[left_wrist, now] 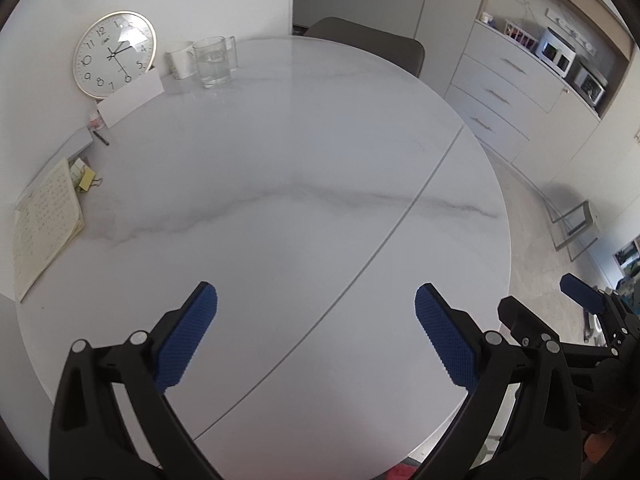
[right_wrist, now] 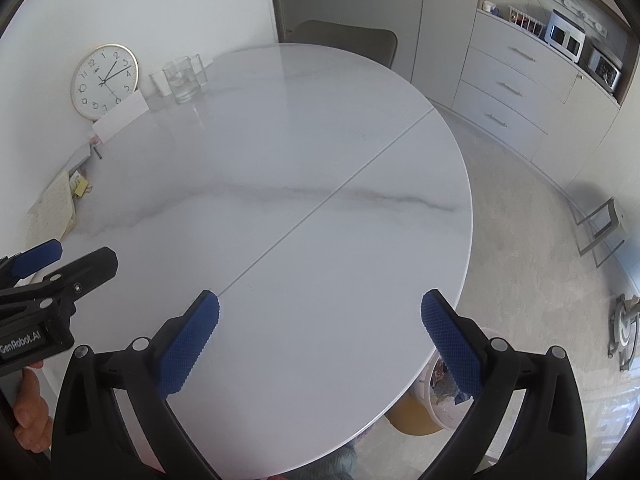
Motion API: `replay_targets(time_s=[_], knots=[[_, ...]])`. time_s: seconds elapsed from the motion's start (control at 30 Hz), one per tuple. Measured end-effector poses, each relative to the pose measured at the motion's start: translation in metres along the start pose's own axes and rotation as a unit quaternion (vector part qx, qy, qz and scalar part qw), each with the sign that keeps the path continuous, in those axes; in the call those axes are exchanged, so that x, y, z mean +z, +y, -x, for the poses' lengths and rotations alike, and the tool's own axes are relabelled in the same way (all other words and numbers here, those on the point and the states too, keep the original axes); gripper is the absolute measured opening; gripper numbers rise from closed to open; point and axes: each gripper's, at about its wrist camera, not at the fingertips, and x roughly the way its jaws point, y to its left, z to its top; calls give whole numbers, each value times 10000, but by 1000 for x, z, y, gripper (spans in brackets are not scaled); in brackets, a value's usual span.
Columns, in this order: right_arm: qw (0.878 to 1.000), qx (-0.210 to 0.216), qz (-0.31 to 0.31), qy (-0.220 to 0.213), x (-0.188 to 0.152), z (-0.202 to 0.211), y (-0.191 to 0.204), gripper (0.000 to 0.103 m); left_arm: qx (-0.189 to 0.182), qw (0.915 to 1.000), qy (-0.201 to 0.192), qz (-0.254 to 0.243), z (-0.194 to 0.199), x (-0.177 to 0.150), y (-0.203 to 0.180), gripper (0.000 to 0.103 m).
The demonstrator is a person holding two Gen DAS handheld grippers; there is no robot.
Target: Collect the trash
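Trash bin, white round plastic, sits on floor under near-right desk edge, within reach. Left gripper, right gripper hover spread wide, empty, above bare white marble desk.

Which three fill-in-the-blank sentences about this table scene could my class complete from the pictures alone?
1. The left gripper and the right gripper are both ____.
2. The round wall clock leans against the ____.
3. Beside the white mug stands a glass holding ____.

Answers: open; wall; water
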Motion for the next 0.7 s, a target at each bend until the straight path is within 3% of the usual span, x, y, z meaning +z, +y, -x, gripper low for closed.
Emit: replay_targets(time_s=[0.23,0.4,0.7], knots=[[9974,-34,220,-683,30,36,14,100,393,9963,-718,252,41,24,21,95],[9890,49,448,-1411,65,81,23,101,720,9859,-1468,369,95,56,33,95],[9709,298,735,-2259,111,148,29,101,1253,9659,-2185,603,163,88,38,95]])
